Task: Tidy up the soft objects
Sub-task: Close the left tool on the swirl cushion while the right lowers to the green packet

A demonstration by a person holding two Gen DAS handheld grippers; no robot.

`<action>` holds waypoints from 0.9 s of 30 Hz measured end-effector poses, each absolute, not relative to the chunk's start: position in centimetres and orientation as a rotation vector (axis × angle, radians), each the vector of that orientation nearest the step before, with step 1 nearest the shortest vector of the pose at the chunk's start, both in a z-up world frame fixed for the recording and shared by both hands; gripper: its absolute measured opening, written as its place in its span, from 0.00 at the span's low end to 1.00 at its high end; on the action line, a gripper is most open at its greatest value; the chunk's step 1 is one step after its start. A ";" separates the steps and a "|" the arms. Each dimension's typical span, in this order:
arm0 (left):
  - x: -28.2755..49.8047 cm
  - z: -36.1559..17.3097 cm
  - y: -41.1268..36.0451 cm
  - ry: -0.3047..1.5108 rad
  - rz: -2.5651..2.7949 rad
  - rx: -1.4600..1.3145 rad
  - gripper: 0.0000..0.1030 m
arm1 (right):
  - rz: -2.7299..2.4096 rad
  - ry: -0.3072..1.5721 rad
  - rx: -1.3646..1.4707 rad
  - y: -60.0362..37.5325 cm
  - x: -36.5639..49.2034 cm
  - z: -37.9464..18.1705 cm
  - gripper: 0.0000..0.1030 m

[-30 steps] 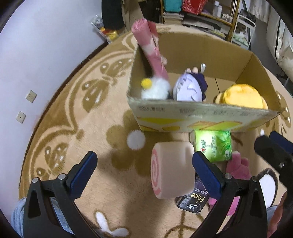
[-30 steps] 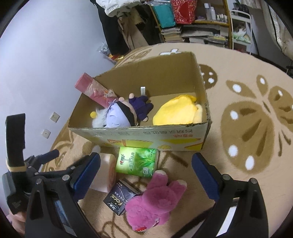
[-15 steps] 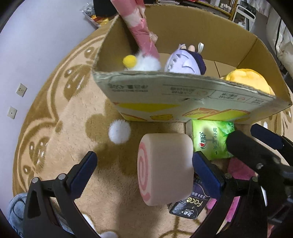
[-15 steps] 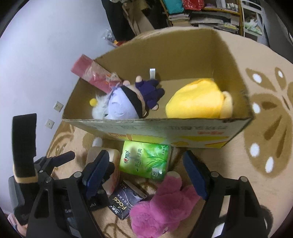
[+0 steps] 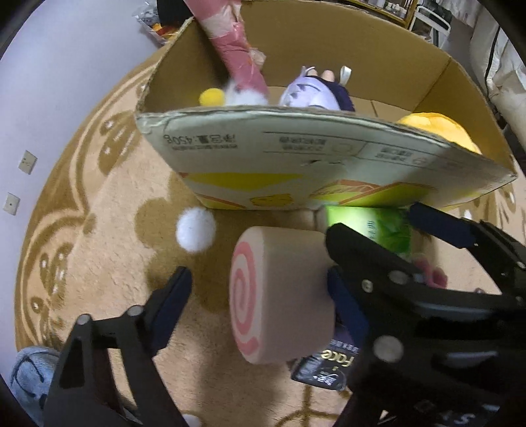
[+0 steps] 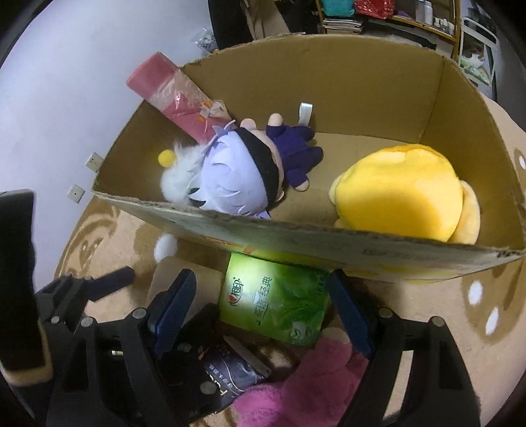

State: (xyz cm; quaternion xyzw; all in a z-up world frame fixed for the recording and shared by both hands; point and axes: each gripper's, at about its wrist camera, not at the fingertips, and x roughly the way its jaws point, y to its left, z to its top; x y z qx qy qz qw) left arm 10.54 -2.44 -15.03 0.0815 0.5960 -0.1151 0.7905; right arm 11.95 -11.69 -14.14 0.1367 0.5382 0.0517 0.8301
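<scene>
A pink swirl-roll cushion [image 5: 279,292] lies on the carpet between the open fingers of my left gripper [image 5: 259,295]. A green tissue pack [image 6: 276,299] lies just before the cardboard box [image 6: 328,236], between the open fingers of my right gripper [image 6: 263,305]. A magenta plush [image 6: 296,391] and a dark "Face" packet [image 6: 230,368] lie under the right gripper. Inside the box lie a purple-haired doll [image 6: 243,177], a yellow plush [image 6: 401,197], a white fluffy toy [image 6: 177,174] and a pink roll [image 6: 177,98].
A white pom-pom [image 5: 195,230] lies on the patterned carpet [image 5: 82,230] left of the cushion. The white wall [image 5: 49,82] with two sockets is on the left. Shelves [image 6: 378,16] with clutter stand behind the box.
Both grippers moved forward and down toward the box front. The left fingers narrowed around the swirl cushion; the right fingers came around the green tissue pack.
</scene>
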 end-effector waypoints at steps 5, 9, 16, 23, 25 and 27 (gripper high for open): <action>10.8 -15.4 -1.6 1.326 -0.303 0.095 0.45 | 0.098 1.149 0.300 -11.7 12.1 -14.5 0.85; 10.7 -15.4 -1.0 1.322 -0.307 0.100 0.29 | 0.070 1.170 0.299 -11.9 12.5 -15.2 0.84; 10.7 -14.9 0.2 1.310 -0.292 0.098 0.28 | 0.085 1.190 0.325 -11.8 12.8 -16.0 0.84; 10.3 -13.8 -0.5 1.276 -0.279 0.150 0.22 | 0.058 1.220 0.325 -12.5 12.6 -16.6 0.74; 10.1 -13.4 -0.3 1.268 -0.274 0.154 0.22 | 0.045 1.224 0.301 -12.5 12.5 -16.4 0.72; 9.5 -12.6 -0.3 1.265 -0.270 0.145 0.21 | 0.030 1.218 0.283 -12.6 12.3 -16.1 0.70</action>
